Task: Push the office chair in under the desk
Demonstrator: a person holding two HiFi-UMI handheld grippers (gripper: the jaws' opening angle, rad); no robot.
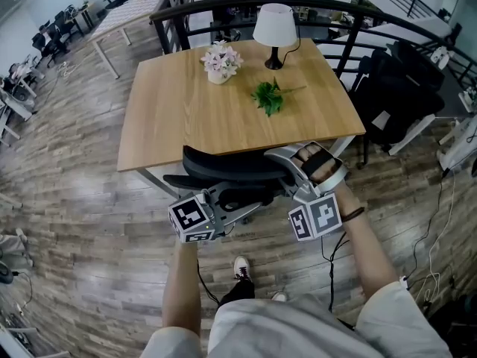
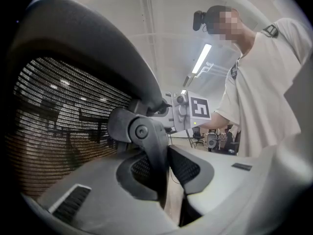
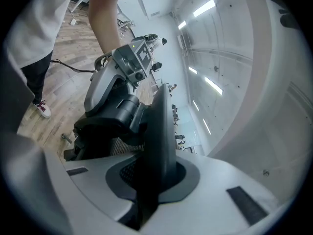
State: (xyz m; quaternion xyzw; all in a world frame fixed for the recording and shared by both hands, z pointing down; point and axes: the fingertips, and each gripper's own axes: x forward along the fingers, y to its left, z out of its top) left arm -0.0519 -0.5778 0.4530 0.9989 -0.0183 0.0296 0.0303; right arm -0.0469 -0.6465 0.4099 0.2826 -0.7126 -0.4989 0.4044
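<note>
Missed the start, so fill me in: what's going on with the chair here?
A person stands behind a black office chair, a gripper in each hand. The left gripper is closed on a strut of the chair's back; the right gripper is clamped on the edge of that back. The chair stands close in at the near edge of the wooden desk, which carries a lamp, potted flowers and a green sprig.

No legible text or labels

You see a white-shaded lamp (image 1: pixel 274 28) by the desk's (image 1: pixel 186 118) far edge, a potted flower bunch (image 1: pixel 220 60) left of it, and a green sprig (image 1: pixel 268 97) nearer the centre.
</note>
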